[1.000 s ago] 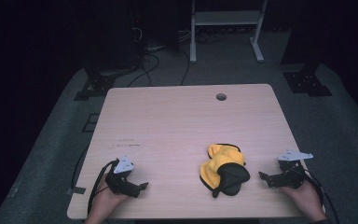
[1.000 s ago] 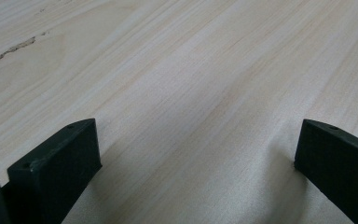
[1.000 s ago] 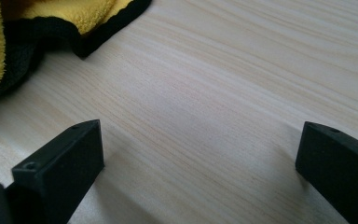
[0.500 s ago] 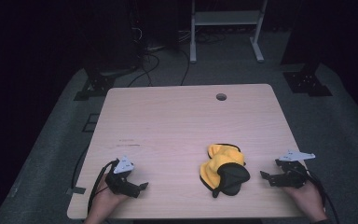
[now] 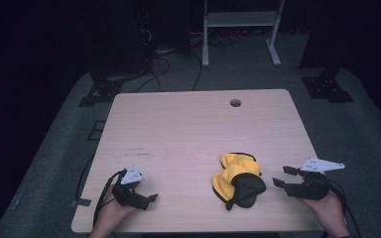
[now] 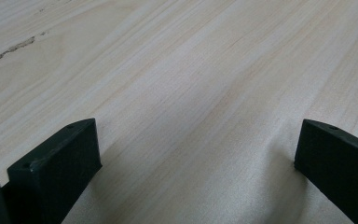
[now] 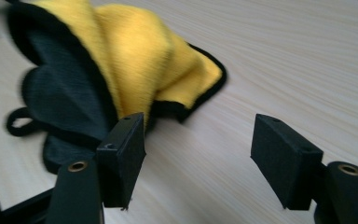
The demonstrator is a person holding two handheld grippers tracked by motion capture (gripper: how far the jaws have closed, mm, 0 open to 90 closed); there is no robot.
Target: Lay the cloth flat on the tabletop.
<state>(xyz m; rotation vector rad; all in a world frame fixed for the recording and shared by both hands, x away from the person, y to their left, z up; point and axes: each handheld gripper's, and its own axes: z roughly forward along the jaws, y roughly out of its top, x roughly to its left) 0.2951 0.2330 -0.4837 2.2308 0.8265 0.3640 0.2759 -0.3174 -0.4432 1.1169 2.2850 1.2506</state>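
Note:
A crumpled yellow cloth with a black underside and black trim (image 5: 238, 181) lies on the wooden table (image 5: 188, 129), near its front edge and right of centre. My right gripper (image 5: 281, 176) hovers just right of it, pointing at it. In the right gripper view the cloth (image 7: 121, 60) sits just beyond the jaws of my right gripper (image 7: 198, 144), which have been closing; nothing is between them and they stand apart. My left gripper (image 5: 151, 198) rests low at the front left, open. In the left gripper view my left gripper (image 6: 196, 154) has only bare wood between its jaws.
A round cable hole (image 5: 235, 103) sits near the table's far edge. Faint marks (image 5: 136, 151) show on the wood at the left. Beyond the table, cables (image 5: 168, 59) and metal stand feet (image 5: 238, 39) lie on the dark floor.
The right gripper has risen a little and drawn slightly toward the cloth, its jaws narrower than before. The left gripper and the cloth have not moved.

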